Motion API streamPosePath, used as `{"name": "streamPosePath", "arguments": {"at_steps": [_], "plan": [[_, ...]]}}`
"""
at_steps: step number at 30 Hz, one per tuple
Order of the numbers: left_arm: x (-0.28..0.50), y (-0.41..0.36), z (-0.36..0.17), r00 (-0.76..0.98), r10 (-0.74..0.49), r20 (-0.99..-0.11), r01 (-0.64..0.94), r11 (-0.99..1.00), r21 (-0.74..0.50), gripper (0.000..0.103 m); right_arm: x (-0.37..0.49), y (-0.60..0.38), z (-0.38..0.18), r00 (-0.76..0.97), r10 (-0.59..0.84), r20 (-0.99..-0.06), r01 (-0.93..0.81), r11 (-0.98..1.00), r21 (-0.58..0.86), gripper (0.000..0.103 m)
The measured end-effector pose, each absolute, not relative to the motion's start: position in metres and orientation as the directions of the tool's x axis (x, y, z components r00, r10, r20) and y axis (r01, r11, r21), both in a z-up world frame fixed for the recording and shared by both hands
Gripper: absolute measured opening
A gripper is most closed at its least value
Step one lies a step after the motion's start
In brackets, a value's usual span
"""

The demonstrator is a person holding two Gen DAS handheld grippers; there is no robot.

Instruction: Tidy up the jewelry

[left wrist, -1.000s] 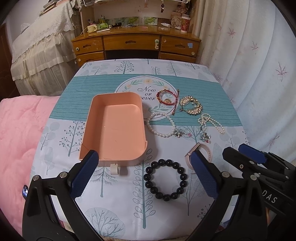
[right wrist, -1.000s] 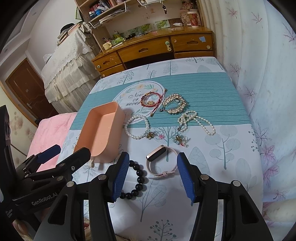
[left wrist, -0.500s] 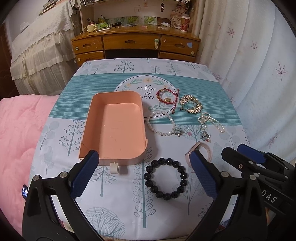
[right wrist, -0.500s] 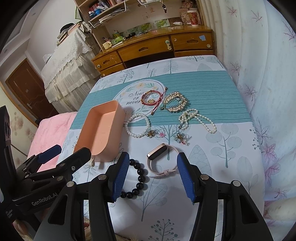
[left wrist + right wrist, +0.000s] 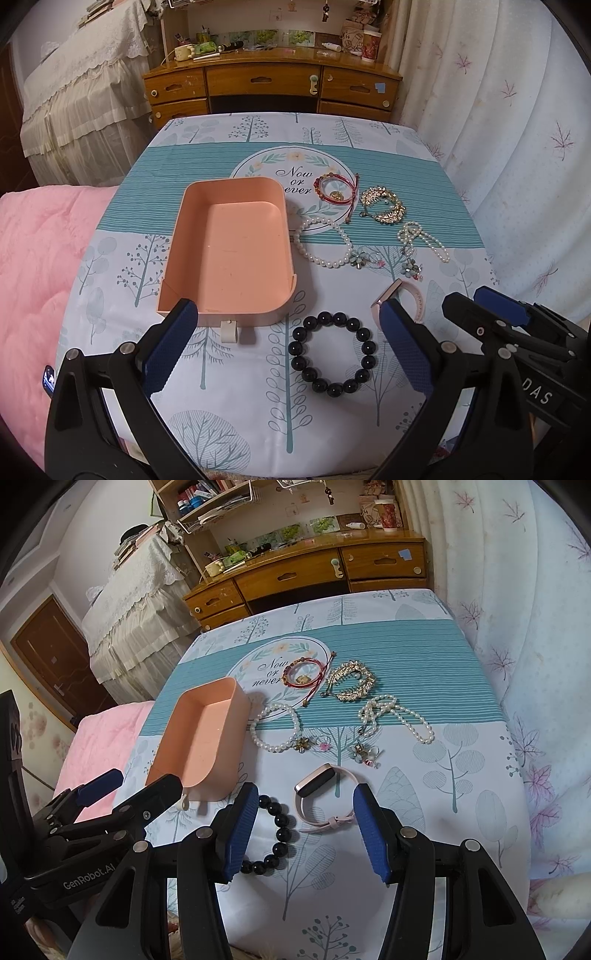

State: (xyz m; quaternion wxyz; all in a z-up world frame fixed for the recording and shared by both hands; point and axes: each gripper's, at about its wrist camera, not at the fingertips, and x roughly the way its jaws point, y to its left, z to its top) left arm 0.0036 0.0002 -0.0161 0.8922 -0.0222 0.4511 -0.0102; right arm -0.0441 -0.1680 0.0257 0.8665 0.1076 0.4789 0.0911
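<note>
A pink tray (image 5: 173, 254) (image 5: 236, 696) lies on the table, nothing inside it. Right of it are a black bead bracelet (image 5: 334, 353) (image 5: 282, 819), a pink watch band (image 5: 413, 295) (image 5: 317, 797), a round pearl bracelet (image 5: 325, 243) (image 5: 275, 727), a red cord bracelet (image 5: 334, 188) (image 5: 303, 674), a gold leaf piece (image 5: 384, 205) (image 5: 351, 685) and a long pearl strand (image 5: 424, 240) (image 5: 395, 716). My left gripper (image 5: 286, 310) hovers open over the tray's near edge and the black beads. My right gripper (image 5: 304, 794) is open above the pink band. Neither holds anything.
A tree-print cloth (image 5: 258, 406) covers the table. A pink quilt (image 5: 33, 277) lies to the left, a white curtain (image 5: 517, 129) hangs to the right, and a wooden desk (image 5: 266, 85) stands beyond the far edge. Small flower charms (image 5: 412, 267) lie near the pearls.
</note>
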Motion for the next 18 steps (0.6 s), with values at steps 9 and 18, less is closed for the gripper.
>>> {"name": "streamPosePath", "arguments": {"at_steps": [9, 18], "plan": [[0.0034, 0.0014, -0.0182, 0.589, -0.038, -0.807, -0.003, 0.999, -0.050, 0.098, -0.0447, -0.1671, 0.0246, 0.523, 0.262, -0.811, -0.054, 0.960, 0.275, 0.055], [0.0031, 0.0019, -0.0195, 0.588, -0.039, -0.808, -0.004, 0.999, -0.051, 0.098, -0.0443, -0.1677, 0.0263, 0.524, 0.261, -0.811, -0.055, 0.960, 0.273, 0.055]]}}
